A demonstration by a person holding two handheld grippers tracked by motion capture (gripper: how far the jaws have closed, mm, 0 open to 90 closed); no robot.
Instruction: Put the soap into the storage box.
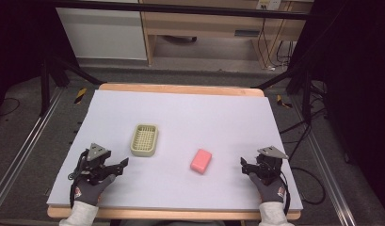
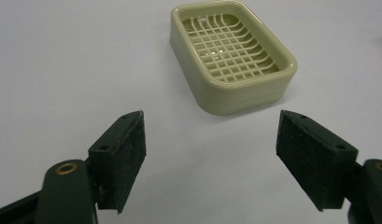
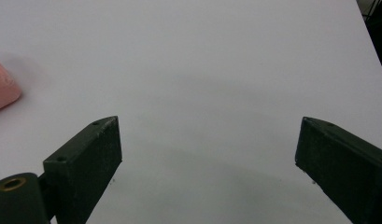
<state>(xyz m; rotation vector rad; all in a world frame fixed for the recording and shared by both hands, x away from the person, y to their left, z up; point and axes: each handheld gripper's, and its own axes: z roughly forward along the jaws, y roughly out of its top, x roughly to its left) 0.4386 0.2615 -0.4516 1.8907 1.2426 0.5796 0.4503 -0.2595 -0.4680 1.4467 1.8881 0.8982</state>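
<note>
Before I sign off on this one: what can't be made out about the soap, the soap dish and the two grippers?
- Pink soap: right gripper view, cut off by the left edge; a corner shows.
- Soap dish: left gripper view, grid hides what lies beneath.
- Left gripper: high view, too small to judge its fingers' gap.
- Right gripper: high view, fingers dark, gap unreadable.

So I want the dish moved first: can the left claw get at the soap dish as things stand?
Probably yes: the left claw is open, and bare table lies between it and the soap dish.
</note>
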